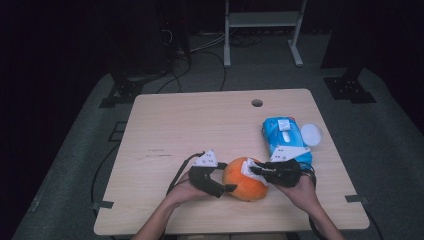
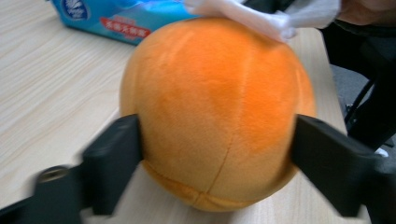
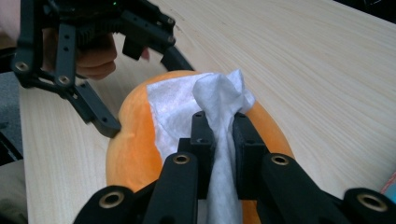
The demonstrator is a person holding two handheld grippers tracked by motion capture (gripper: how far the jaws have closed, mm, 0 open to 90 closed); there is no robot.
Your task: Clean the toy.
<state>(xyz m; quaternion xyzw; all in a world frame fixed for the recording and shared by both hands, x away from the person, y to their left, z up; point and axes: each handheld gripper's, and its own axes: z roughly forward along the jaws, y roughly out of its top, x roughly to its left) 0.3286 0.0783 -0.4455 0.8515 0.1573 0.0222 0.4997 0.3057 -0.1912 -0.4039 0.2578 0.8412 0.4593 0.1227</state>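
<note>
An orange plush ball (image 1: 244,189) rests near the table's front edge. My left gripper (image 1: 227,177) comes at it from the left, with one black jaw pressed on each side of the ball (image 2: 215,93), so it is shut on it. From the right, my right gripper (image 1: 258,172) is shut on a white tissue (image 1: 248,167). The tissue (image 3: 187,100) is bunched between its jaws (image 3: 219,126) and drapes over the top of the ball (image 3: 133,149). In the left gripper view the tissue (image 2: 252,16) lies on the ball's crown.
A blue pack of tissues (image 1: 285,137) lies just behind the right hand, with a white round lid (image 1: 311,134) beside it. The wooden table (image 1: 190,125) has a cable hole (image 1: 257,103) at the back. A metal frame (image 1: 262,22) stands on the floor beyond.
</note>
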